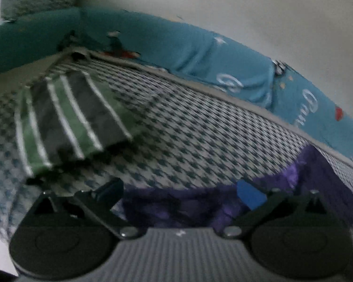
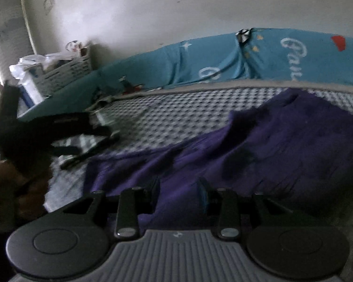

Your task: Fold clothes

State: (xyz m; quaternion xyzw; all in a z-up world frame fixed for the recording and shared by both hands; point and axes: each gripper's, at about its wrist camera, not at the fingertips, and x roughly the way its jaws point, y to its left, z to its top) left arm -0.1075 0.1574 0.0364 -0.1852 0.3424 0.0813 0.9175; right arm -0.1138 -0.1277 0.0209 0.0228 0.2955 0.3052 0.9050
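Left gripper (image 1: pixel 180 191) w/ jaws spread wide, low over the near edge of a crumpled dark purple fabric garment (image 1: pixel 306 178); the cloth lies between and under the fingers, contact can't be told. Right gripper (image 2: pixel 180 193) has its jaws narrowly apart w/ a fold of the same purple garment (image 2: pixel 282 141) bunched between them, apparently pinched. Garment sprawls across a bed w/ blue-and-white houndstooth cover (image 1: pixel 188 122). A folded green, grey & white striped cloth (image 1: pixel 68 117) sits further back on the left. Teal printed padded bumper (image 2: pixel 294 56) runs along the far edge against a pale wall (image 2: pixel 153 11). White slatted plastic basket (image 2: pixel 66 70) in the corner
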